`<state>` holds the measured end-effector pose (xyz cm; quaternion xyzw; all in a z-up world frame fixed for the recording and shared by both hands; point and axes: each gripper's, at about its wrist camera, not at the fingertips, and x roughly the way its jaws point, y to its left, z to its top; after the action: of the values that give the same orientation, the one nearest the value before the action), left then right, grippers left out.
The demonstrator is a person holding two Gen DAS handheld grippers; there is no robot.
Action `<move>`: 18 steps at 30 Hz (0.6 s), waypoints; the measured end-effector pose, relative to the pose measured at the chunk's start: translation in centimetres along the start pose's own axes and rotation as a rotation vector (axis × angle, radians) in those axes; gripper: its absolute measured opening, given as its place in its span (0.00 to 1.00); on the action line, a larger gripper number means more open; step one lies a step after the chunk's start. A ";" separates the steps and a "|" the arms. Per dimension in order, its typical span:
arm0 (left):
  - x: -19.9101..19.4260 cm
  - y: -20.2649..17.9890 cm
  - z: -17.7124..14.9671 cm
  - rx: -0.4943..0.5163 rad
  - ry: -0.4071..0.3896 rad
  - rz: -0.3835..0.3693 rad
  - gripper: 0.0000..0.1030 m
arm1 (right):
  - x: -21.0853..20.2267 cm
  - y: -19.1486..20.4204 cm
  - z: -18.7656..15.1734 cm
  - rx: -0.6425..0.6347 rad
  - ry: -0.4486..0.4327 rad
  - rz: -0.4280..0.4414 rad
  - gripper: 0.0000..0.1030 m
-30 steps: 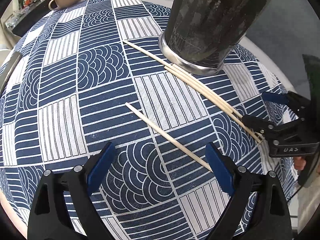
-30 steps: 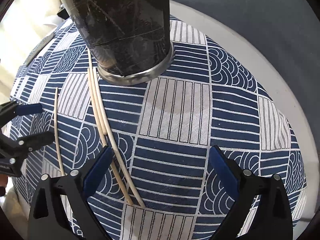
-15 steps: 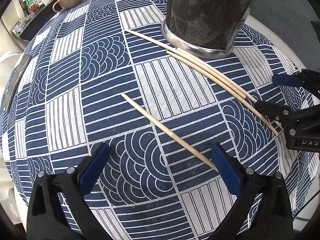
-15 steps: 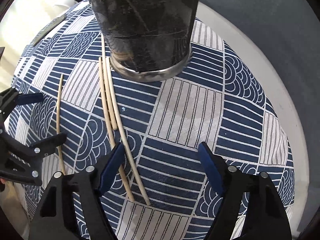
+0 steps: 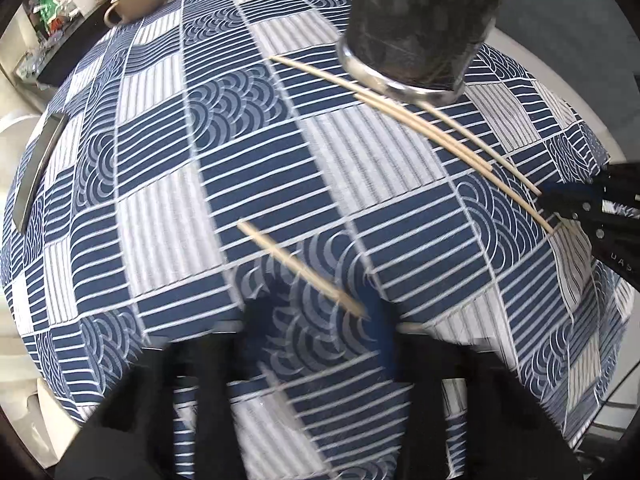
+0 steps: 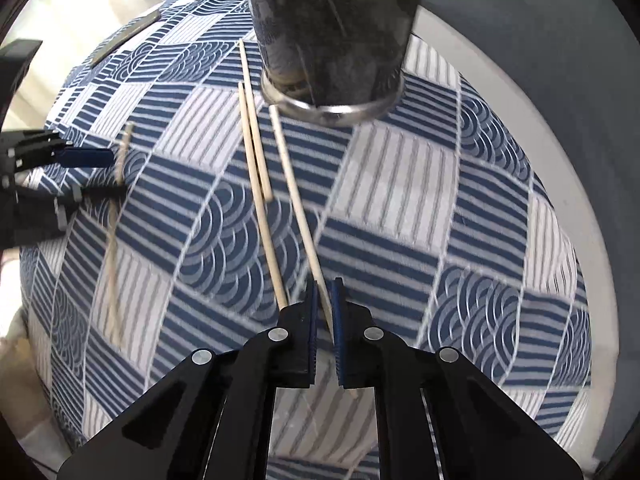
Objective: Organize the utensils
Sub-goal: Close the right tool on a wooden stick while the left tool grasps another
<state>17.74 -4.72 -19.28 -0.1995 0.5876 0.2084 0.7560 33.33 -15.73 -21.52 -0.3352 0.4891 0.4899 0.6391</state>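
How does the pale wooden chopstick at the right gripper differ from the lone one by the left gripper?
The right gripper, jaws just closed, clamps its chopstick, which lies beside two others near the dark cylindrical holder. The lone chopstick lies apart, between the left gripper's closing jaws; grip unclear. Both are pale, slim wood.

The left gripper (image 5: 316, 316) is smearing into motion blur at six o'clock of its own view, so pad contact on the lone chopstick (image 5: 296, 266) cannot be told. The dark holder (image 6: 332, 36) is running off the twelve o'clock edge in both views, hiding its mouth. The right gripper (image 6: 325, 312) is covering the near end of one chopstick (image 6: 296, 196). At nine o'clock, the farthest stick (image 6: 116, 216) is blurring.
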 end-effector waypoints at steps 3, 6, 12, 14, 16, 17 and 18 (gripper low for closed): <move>-0.3 2.0 -0.4 -0.055 0.036 -0.085 0.05 | -0.4 -0.1 -2.1 0.023 -0.003 0.013 0.04; -0.4 3.4 -0.9 -0.095 0.062 -0.141 0.05 | -1.1 -0.6 -4.3 0.090 -0.012 0.046 0.04; -1.1 5.9 -1.7 -0.083 0.070 -0.142 0.05 | -3.2 -2.0 -8.2 0.274 -0.089 0.133 0.04; -1.9 6.2 -1.2 -0.067 0.059 -0.145 0.05 | -3.9 -2.0 -9.2 0.332 -0.124 0.159 0.04; -2.6 6.3 -0.9 -0.040 0.047 -0.130 0.05 | -4.9 -2.4 -10.1 0.388 -0.156 0.170 0.04; -3.0 6.4 -0.4 -0.026 0.040 -0.117 0.05 | -5.1 -2.1 -10.1 0.411 -0.169 0.168 0.04; -3.2 6.5 0.0 -0.019 0.032 -0.107 0.05 | -5.6 -2.2 -10.4 0.439 -0.181 0.165 0.04</move>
<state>13.46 0.41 -16.59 -0.2410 0.5863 0.1701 0.7545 32.16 -27.51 -19.37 -0.1023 0.5502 0.4505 0.6956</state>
